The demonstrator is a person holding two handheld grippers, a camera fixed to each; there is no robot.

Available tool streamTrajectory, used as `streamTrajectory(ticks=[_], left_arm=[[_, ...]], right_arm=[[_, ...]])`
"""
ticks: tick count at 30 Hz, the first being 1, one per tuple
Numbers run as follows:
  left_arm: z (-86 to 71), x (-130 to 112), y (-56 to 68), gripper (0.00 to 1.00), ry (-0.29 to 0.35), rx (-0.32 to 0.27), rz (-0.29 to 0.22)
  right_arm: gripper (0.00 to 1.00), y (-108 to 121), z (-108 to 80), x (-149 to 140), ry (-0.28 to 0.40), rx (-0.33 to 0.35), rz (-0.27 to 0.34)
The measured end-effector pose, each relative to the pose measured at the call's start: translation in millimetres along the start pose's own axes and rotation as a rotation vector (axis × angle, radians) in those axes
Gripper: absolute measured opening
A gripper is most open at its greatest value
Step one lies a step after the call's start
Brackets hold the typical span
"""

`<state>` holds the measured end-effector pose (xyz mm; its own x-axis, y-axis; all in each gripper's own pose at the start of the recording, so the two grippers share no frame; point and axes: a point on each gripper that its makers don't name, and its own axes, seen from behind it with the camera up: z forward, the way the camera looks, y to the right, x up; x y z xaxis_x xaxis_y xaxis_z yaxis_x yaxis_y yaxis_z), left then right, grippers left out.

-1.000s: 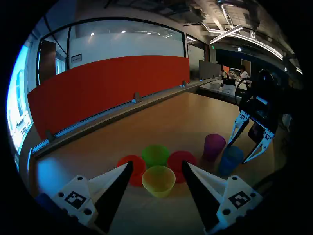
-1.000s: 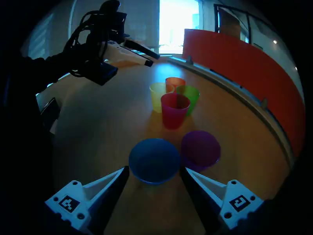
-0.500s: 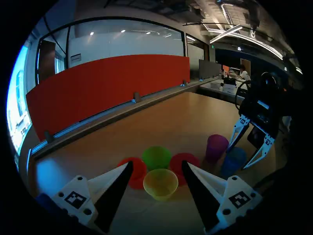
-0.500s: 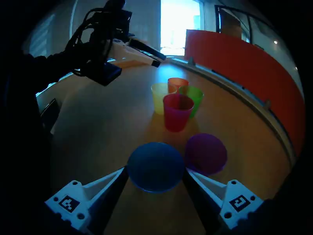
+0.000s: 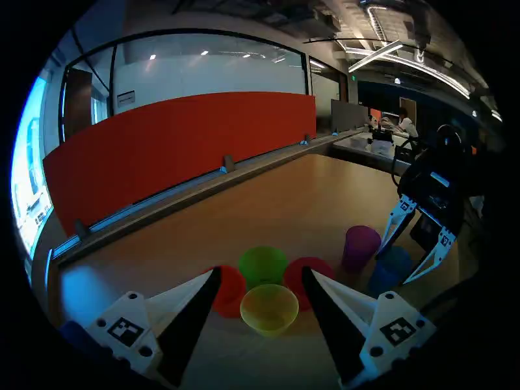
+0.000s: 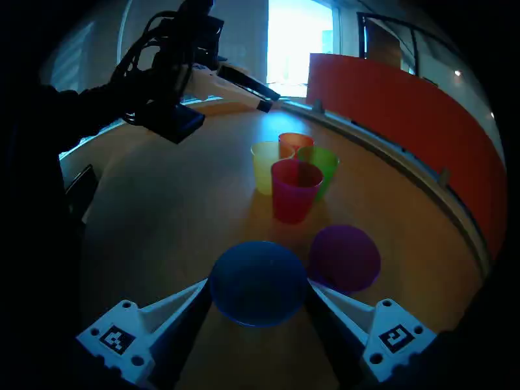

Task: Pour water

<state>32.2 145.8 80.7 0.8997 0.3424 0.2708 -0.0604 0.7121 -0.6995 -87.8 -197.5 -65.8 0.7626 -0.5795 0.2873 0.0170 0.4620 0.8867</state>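
Wide wooden counter (image 5: 305, 188) stretching ahead of the left gripper (image 5: 260, 270), edged on its far left by a grey rail (image 5: 195, 182). Behind the rail, a long red partition (image 5: 195, 136), with a glass wall (image 5: 208, 65) above. Up to the right, bright strip lights (image 5: 377, 55) on a dark ceiling. Far ahead of the right gripper (image 6: 258, 281), a glaring window (image 6: 299, 39).

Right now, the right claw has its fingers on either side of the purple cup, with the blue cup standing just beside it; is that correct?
Not quite. The cup between the fingers of the right claw is the blue cup. The purple cup stands just beside it, outside the fingers. The right gripper view shows this.
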Motion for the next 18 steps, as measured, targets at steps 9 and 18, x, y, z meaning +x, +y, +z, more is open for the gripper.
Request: streamTrajectory(ticks=[9,18], left_arm=[[2.6,0.9,0.4,0.92,0.002,0.001,-0.001],[5.0,3.5,-3.0,0.92,0.004,0.006,-0.001]], right_arm=[[0.92,1.0,0.3,0.2,0.018,0.0,0.012],[0.91,-1.8,-0.3,3.3,0.058,0.016,0.029]])
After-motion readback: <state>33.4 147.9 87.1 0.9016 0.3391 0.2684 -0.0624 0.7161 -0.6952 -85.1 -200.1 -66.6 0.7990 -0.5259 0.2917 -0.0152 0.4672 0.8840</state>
